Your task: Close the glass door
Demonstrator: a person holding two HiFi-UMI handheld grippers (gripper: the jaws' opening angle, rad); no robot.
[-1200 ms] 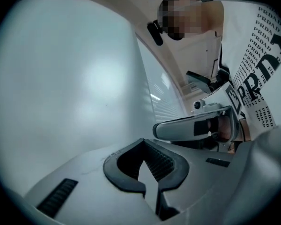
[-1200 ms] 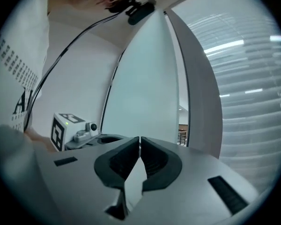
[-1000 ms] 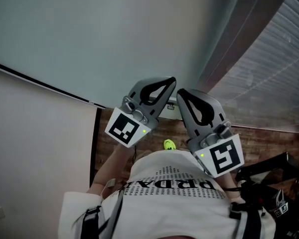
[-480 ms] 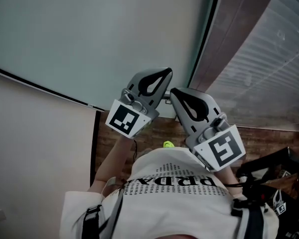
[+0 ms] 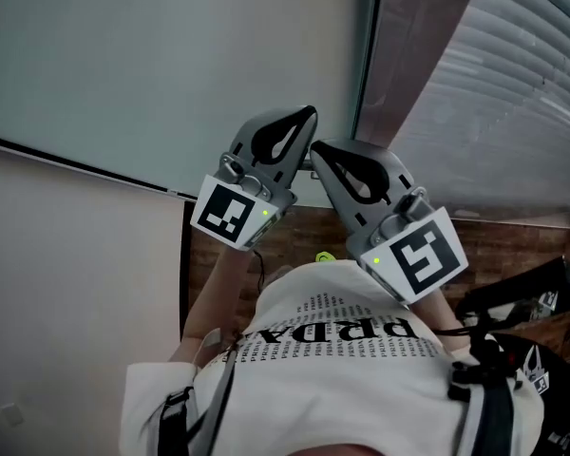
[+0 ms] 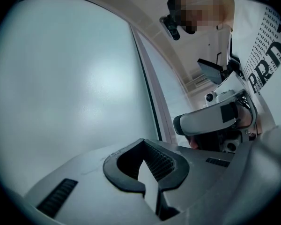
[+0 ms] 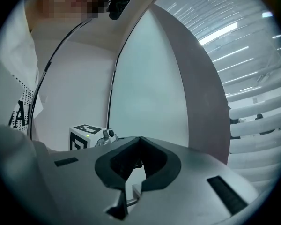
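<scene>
With left tool (image 5: 309,114) and right tool (image 5: 315,148) both pinched together on nothing, press flat and evenly against frosted glass door (image 5: 171,55) beside brown frame (image 5: 413,36), only if any gap shows.

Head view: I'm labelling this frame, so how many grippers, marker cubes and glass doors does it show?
Grippers: 2 (left gripper, right gripper)
Marker cubes: 2 (left cube, right cube)
Glass door: 1
Total: 5
</scene>
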